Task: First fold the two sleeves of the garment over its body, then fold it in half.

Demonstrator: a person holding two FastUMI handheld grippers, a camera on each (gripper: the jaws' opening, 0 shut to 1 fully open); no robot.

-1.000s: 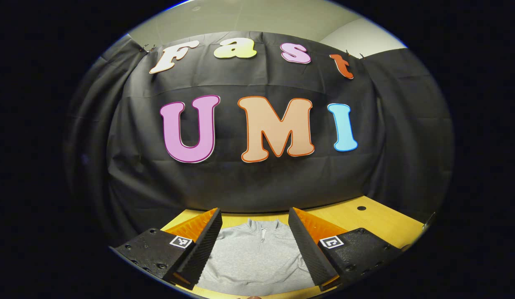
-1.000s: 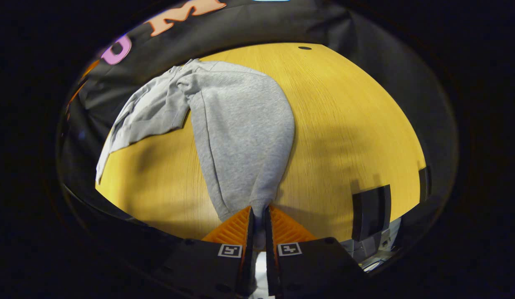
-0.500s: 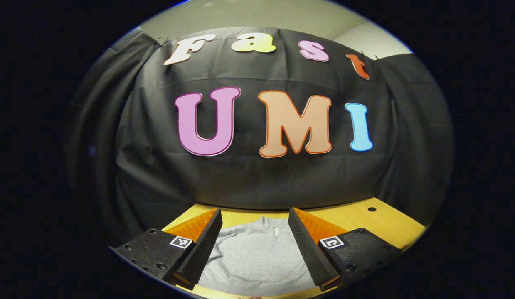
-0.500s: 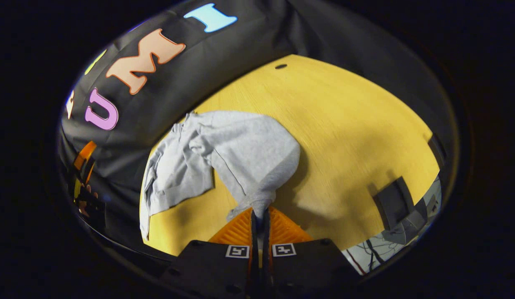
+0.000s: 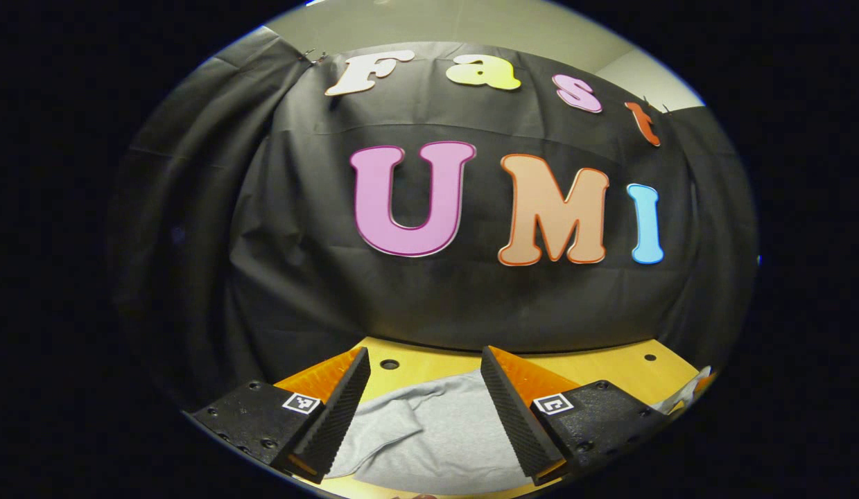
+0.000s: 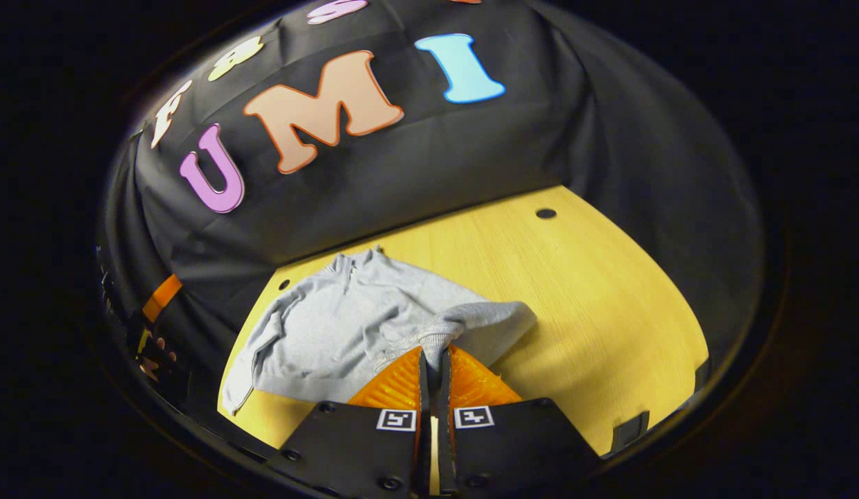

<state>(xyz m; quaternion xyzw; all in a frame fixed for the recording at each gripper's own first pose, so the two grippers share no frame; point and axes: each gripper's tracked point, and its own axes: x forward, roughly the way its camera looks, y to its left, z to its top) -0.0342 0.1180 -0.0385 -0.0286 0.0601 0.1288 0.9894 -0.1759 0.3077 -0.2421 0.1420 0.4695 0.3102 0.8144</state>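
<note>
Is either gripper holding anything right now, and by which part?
The right gripper pinches the gray sweatshirt by its sleeve cuff. The left gripper holds nothing, jaws open.

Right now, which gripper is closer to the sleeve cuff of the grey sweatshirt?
Right. The right gripper is shut on the sleeve cuff, carrying it over the grey sweatshirt. The left gripper is open above the garment's body, touching nothing.

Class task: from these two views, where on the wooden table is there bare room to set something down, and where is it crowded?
Free: the wide yellow wooden table stretch between the grey zip-neck sweatshirt and the black cloth wall, around a small dark hole. Crowded: the side where the sweatshirt lies, its cuff pinched in the right tool; the open left tool hovers above it.
</note>
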